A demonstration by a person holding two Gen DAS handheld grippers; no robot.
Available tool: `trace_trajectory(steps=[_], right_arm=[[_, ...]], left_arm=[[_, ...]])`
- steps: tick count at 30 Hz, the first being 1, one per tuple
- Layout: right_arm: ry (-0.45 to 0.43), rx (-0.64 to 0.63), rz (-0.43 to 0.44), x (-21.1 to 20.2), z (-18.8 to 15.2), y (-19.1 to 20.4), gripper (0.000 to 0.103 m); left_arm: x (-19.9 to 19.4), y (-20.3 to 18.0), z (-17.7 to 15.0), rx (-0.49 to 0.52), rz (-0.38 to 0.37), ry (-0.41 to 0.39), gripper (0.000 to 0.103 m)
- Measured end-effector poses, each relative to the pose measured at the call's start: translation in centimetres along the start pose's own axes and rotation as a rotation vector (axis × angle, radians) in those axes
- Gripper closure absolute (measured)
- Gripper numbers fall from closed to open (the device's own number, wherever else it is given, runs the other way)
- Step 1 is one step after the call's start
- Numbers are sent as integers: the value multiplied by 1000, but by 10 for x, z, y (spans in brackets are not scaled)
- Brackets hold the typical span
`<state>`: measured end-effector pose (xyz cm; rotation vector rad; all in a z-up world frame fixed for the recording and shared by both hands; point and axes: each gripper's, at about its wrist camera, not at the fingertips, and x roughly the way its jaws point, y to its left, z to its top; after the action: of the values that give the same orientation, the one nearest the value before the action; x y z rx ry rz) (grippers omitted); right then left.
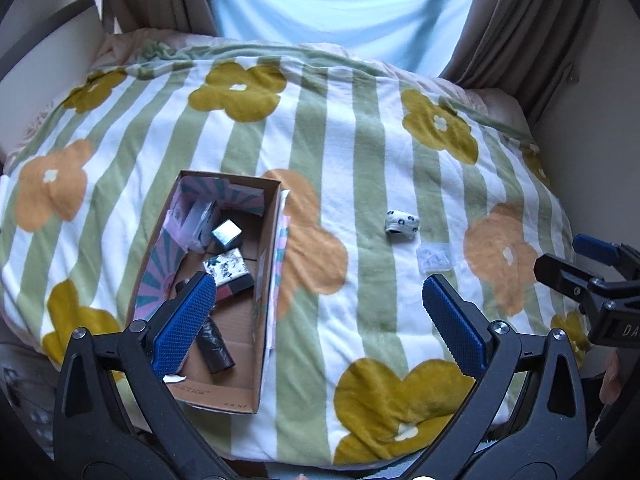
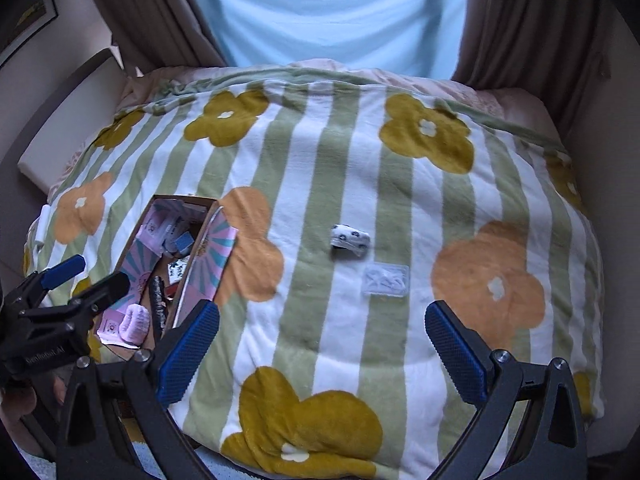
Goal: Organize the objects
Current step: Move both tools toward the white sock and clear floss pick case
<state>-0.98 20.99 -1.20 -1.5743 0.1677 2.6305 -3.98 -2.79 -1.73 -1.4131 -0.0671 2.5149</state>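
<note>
An open cardboard box (image 1: 264, 280) lies on the flowered blanket at the left; it also shows in the right wrist view (image 2: 200, 248). It holds a silver cube (image 1: 227, 234), a patterned box (image 1: 225, 265), a dark roll (image 1: 214, 346) and a pink fluffy item (image 2: 136, 322). A rolled white patterned sock (image 1: 401, 222) (image 2: 351, 238) and a small clear packet (image 1: 435, 258) (image 2: 386, 278) lie on the blanket to the right of the box. My left gripper (image 1: 316, 312) is open and empty, its left finger over the box. My right gripper (image 2: 322, 342) is open and empty, in front of the sock and packet.
The blanket (image 1: 360, 160) covers a bed that fills both views. Brown curtains (image 1: 528, 20) and a bright window stand behind it. A white ledge (image 1: 48, 60) runs along the left side. The right gripper's fingers (image 1: 592, 264) show at the right edge of the left wrist view.
</note>
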Motion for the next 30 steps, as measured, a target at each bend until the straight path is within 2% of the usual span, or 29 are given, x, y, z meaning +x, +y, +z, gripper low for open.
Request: trace_trajectory(steps=[8,19,26,30], right_arm=[[-18,125,-34,-9,-13,-36,0],[-5,166,-26,-1,-13,-57,0],[9,181,-24,24,-6,-72,0],[13,206,-14,50,-6,-82,0]], left_arm=[[13,-31,9,63,-45,39,0],[38,-68,27,146,-81,81,0],[75,-95,56,192,-106,135,0],[115,-111,69,194,-142,198,0]])
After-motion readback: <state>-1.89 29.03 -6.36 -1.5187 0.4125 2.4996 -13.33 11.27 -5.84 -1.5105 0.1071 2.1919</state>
